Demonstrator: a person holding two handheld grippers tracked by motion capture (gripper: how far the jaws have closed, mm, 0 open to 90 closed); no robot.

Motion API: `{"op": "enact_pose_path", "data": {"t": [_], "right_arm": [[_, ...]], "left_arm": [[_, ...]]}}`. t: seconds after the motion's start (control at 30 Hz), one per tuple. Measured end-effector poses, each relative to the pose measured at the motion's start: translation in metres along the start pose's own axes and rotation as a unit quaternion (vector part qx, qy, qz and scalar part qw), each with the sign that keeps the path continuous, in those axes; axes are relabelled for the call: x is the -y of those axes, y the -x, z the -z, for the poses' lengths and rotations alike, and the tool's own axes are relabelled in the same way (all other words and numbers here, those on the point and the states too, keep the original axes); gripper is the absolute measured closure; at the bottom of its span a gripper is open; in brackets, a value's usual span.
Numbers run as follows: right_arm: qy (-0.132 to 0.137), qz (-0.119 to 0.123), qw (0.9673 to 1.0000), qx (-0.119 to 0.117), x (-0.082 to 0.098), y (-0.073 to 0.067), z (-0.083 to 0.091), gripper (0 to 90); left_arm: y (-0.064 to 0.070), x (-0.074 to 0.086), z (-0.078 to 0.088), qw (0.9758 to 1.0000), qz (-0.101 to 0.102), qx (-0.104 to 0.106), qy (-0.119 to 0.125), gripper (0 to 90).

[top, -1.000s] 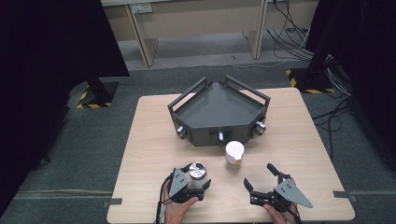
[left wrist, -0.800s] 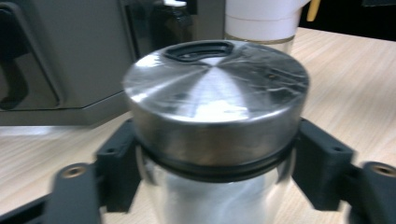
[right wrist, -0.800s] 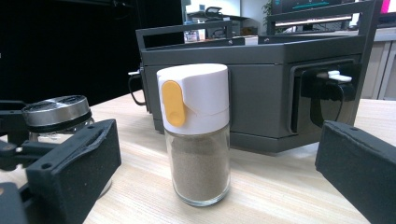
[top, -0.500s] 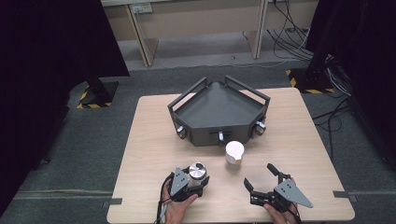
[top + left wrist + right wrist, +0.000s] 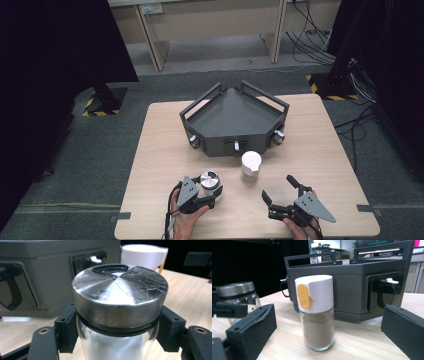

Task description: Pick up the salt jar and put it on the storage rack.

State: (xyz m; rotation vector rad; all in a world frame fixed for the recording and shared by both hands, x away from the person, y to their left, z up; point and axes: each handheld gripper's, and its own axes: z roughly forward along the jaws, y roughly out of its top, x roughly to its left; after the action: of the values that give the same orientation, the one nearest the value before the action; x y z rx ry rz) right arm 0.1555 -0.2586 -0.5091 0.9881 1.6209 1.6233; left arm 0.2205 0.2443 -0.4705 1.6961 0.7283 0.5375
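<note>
Left gripper view: steel-lidded jar (image 5: 117, 305) clamped between left claw (image 5: 117, 332) pads.

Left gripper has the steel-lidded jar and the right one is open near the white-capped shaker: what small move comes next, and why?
Probably lift the steel-lidded jar toward the grey tray: the left gripper is clamped on its glass just under the lid, while the right gripper is open, short of the shaker.

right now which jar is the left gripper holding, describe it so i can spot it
Start at the dark grey tray in the middle of the wooden table. Two jars stand on the person's side of it; the held jar is the left one, clamped in the left gripper. It has a flat brushed-metal lid, unlike the white-capped spice jar.
</note>
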Motion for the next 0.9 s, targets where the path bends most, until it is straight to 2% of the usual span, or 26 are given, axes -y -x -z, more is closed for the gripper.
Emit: {"op": "enact_pose_path", "data": {"t": [0.1, 0.2, 0.27, 0.33, 0.37, 0.4, 0.43, 0.47, 0.5, 0.53, 0.6, 0.67, 0.7, 0.77, 0.83, 0.9], "right_arm": [[0.000, -0.001, 1.0000, 0.000, 0.000, 0.000, 0.000, 0.3], [0.000, -0.001, 1.0000, 0.000, 0.000, 0.000, 0.000, 0.3], [0.000, -0.002, 1.0000, 0.000, 0.000, 0.001, 0.000, 0.2], [0.000, -0.002, 1.0000, 0.000, 0.000, 0.001, 0.000, 0.3], [0.000, -0.003, 1.0000, 0.000, 0.000, 0.001, 0.000, 0.3], [0.000, -0.003, 1.0000, 0.000, 0.000, 0.001, 0.000, 0.3], [0.001, -0.003, 1.0000, 0.000, 0.000, 0.001, 0.000, 0.3], [0.001, -0.003, 1.0000, 0.000, 0.000, 0.001, 0.000, 0.3], [0.001, -0.005, 1.0000, 0.000, 0.000, 0.001, 0.000, 0.3], [0.002, -0.005, 1.0000, 0.000, 0.000, 0.001, 0.000, 0.3], [0.002, -0.006, 1.0000, -0.001, 0.000, 0.001, 0.000, 0.3], [0.002, -0.007, 1.0000, 0.000, 0.001, 0.002, 0.000, 0.2], [0.002, -0.007, 1.0000, 0.000, 0.001, 0.002, 0.000, 0.2], [0.003, -0.009, 1.0000, 0.001, 0.001, 0.003, 0.001, 0.3], [0.004, -0.011, 0.9999, 0.001, 0.001, 0.003, 0.001, 0.3], [0.003, -0.012, 0.9999, 0.002, 0.001, 0.004, 0.001, 0.3]], "left_arm": [[-0.006, -0.015, 0.003, 1.0000, -0.005, 0.004, 0.003, 30.2], [-0.009, -0.022, 0.005, 0.9999, -0.002, 0.004, 0.010, 30.3], [-0.014, -0.036, 0.006, 0.9999, -0.005, 0.004, 0.015, 30.3], [-0.015, -0.041, 0.007, 0.9998, -0.005, 0.004, 0.018, 30.3], [-0.019, -0.052, 0.006, 0.9998, -0.006, 0.004, 0.021, 30.3], [-0.019, -0.052, 0.006, 0.9998, -0.006, 0.004, 0.021, 30.3], [-0.024, -0.063, 0.005, 0.9997, -0.006, 0.004, 0.022, 30.3], [-0.024, -0.063, 0.005, 0.9997, -0.006, 0.004, 0.022, 30.3], [-0.026, -0.069, 0.003, 0.9997, -0.007, 0.002, 0.022, 30.3], [-0.029, -0.082, 0.000, 0.9997, -0.015, -0.001, 0.020, 30.3], [-0.031, -0.088, -0.002, 0.9997, -0.017, -0.003, 0.020, 30.3], [-0.036, -0.106, -0.008, 0.9996, -0.021, -0.007, 0.017, 30.3], [-0.036, -0.106, -0.008, 0.9996, -0.021, -0.007, 0.017, 30.3], [-0.040, -0.116, -0.013, 0.9996, -0.021, -0.007, 0.017, 30.3], [-0.046, -0.129, -0.020, 0.9998, -0.011, -0.003, 0.017, 30.3], [-0.048, -0.133, -0.023, 0.9998, -0.008, -0.003, 0.017, 30.3]]}}
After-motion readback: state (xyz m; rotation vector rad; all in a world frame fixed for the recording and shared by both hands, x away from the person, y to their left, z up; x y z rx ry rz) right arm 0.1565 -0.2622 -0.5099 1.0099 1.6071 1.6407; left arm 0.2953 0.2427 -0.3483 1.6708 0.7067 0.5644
